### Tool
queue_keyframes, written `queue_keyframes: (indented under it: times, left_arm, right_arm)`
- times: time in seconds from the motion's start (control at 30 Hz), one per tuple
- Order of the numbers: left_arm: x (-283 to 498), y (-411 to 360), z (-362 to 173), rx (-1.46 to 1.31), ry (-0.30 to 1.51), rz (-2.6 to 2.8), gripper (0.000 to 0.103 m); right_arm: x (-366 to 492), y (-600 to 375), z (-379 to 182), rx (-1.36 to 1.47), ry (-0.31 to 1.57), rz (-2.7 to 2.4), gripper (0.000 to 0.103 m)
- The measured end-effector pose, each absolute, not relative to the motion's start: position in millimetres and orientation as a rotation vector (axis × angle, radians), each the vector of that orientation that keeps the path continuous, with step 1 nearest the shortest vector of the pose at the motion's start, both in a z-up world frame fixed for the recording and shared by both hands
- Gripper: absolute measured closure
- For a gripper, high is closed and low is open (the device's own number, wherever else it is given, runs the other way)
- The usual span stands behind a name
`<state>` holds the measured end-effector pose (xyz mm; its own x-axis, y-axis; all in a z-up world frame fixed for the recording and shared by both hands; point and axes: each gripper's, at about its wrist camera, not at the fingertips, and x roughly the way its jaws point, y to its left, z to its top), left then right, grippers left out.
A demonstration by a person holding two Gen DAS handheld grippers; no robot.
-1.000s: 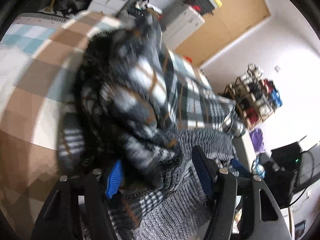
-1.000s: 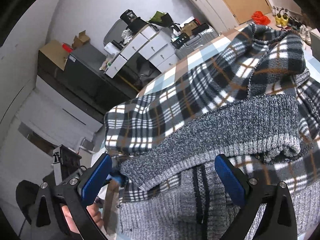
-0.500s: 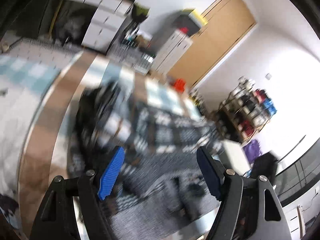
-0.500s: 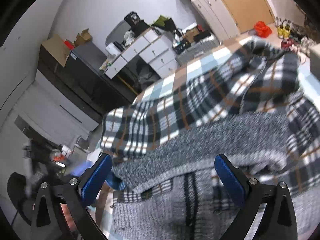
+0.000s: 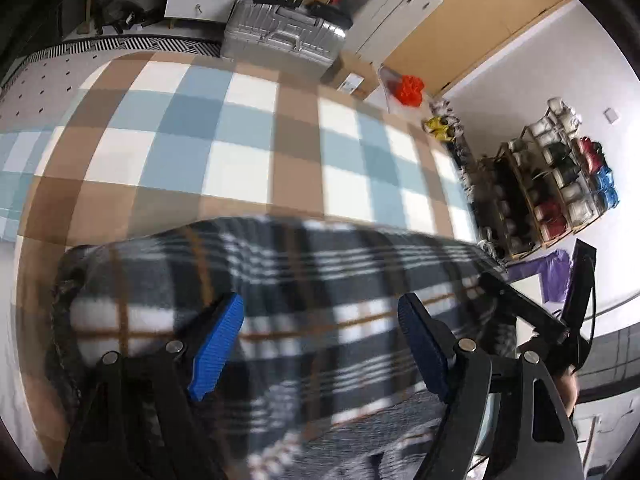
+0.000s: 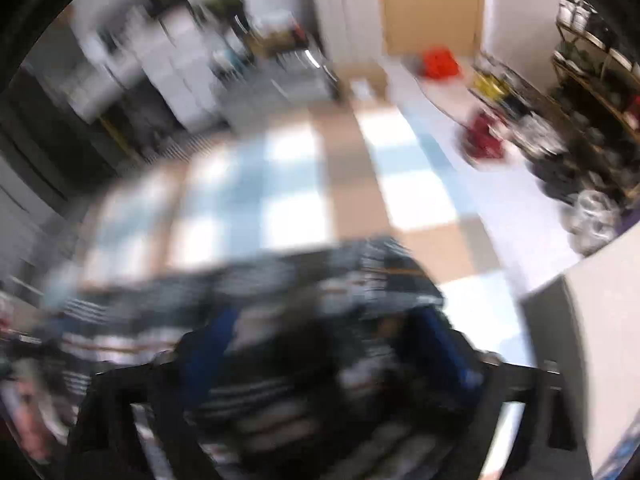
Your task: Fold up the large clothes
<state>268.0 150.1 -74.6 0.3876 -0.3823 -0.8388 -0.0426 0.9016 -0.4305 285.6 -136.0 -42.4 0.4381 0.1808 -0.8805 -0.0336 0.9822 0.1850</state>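
Though the right view is blurred, the plaid jacket [image 5: 304, 304] lies on the near checked bedspread [image 5: 248, 128]: soft, bulky; take a hem corner. Left gripper [image 5: 320, 344] released, just widened; right gripper [image 6: 332, 360] just narrowing, grip unclear.

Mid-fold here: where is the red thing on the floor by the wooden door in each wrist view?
Left wrist: red thing upper right of centre, just beyond the checked bedspread.
Right wrist: red thing near the top, right of centre, blurred.
Shared landmark: wooden door, directly behind it in both.
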Motion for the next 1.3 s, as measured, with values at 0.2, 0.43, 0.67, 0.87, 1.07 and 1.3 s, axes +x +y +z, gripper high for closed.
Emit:
queue_keyframes:
  times: [0.2,0.43,0.67,0.87,1.07,1.3]
  left_arm:
    - [255.5,183.9,-110.3,-0.403,1.159,-0.229,0.089]
    - [214.3,199.5,-79.0,-0.459,1.127,-0.267,0.103]
    - [161.8,160.1,-27.7,-0.259,0.938,-0.233,0.030]
    - [187.0,159.0,-64.4,-0.138,1.016,-0.144,0.030]
    - [175.9,166.3,-95.5,-0.141,1.029,-0.125,0.031]
    - [157.0,143.2,-83.2,-0.011,0.975,-0.062,0.029]
  right_arm:
    - [276.2,-153.0,-90.5,0.087,1.177,0.239,0.020]
    - [253.3,-154.2,-71.5,0.081,1.043,0.254,0.020]
    - [210.2,-144.3,-25.5,0.184,0.931,0.416,0.006]
    - [195.5,-114.8,-74.6,0.025,1.087,0.313,0.005]
    - [194.1,-115.0,-96.0,0.039,1.065,0.282,0.000]
    - [204.5,-115.9,-76.5,0.046,1.091,0.237,0.002]
